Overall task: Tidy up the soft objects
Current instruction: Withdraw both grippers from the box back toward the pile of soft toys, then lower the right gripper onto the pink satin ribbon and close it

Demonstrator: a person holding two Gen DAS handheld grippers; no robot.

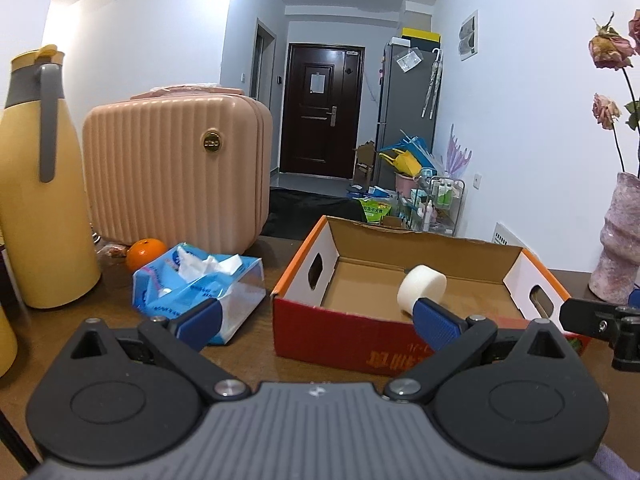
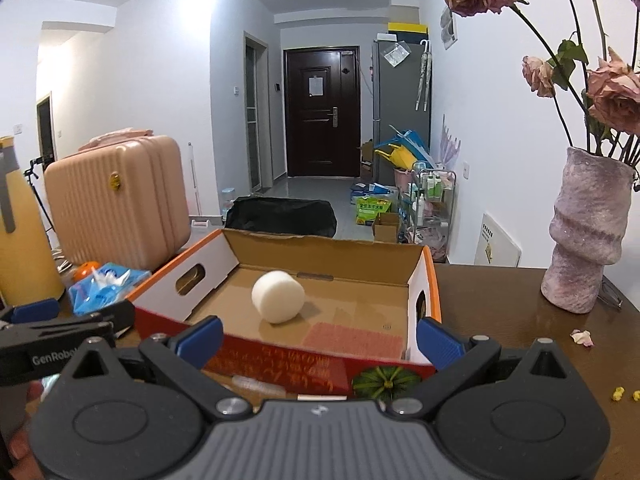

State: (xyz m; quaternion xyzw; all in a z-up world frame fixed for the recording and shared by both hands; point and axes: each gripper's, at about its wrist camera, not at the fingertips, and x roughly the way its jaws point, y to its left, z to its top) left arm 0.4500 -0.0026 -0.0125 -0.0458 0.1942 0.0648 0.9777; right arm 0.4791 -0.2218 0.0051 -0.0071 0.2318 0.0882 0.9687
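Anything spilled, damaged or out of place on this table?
Yes: a fallen pink petal and yellow crumbs lie on the brown wooden table near the mottled pink vase, whose roses look wilted.

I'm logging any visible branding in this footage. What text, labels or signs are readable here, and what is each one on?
"GenRobo", cut off at the frame edge: on the left gripper, seen from the right wrist camera.
Gold characters on the red front of the cardboard box: upside down, not readable.
Print on the blue tissue pack: too crumpled and small.
Paper on the dark door: too small.
Green bag on the floor: too blurred.
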